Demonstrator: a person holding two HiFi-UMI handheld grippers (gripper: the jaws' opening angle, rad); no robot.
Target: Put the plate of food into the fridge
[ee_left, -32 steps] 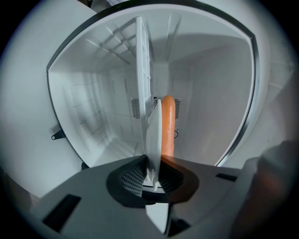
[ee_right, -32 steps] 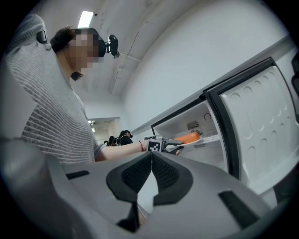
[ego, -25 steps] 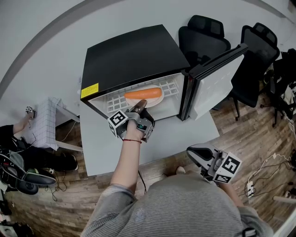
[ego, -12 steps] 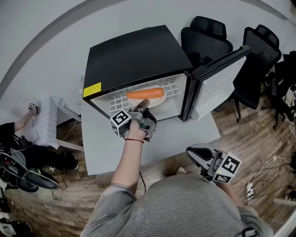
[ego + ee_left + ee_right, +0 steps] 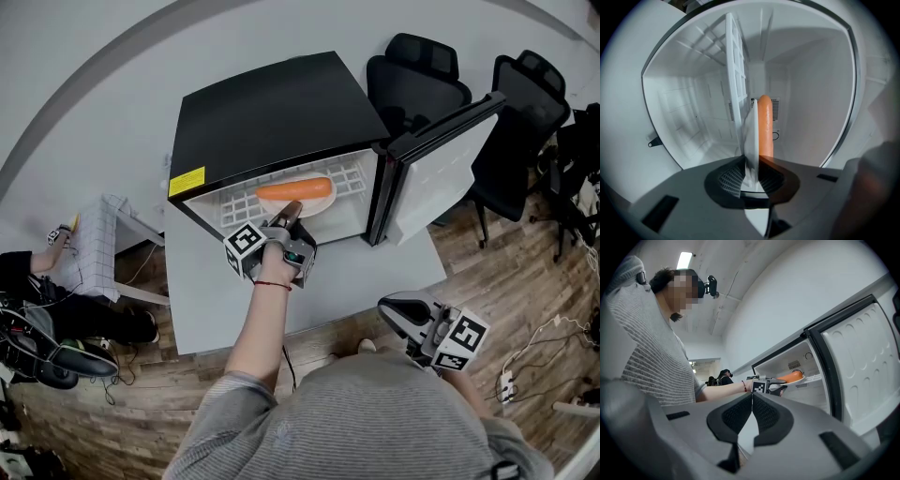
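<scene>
The left hand-held gripper (image 5: 290, 212) is clamped on the near rim of the plate (image 5: 315, 203). The plate lies straight ahead of it on the fridge's (image 5: 272, 112) wire shelf (image 5: 234, 208), with the orange food (image 5: 293, 189) crosswise. The right hand-held gripper (image 5: 389, 312), closed and empty, hangs well back.

No word or number is readable from here. The black fridge (image 5: 272, 117) has a yellow label (image 5: 187, 181) on its front top corner, but the print is too small. The left gripper (image 5: 292, 208) and the right gripper (image 5: 384, 309) carry only black-and-white square markers (image 5: 242, 240).

The left gripper (image 5: 290, 210) covers the near rim of the plate (image 5: 317, 204).
</scene>
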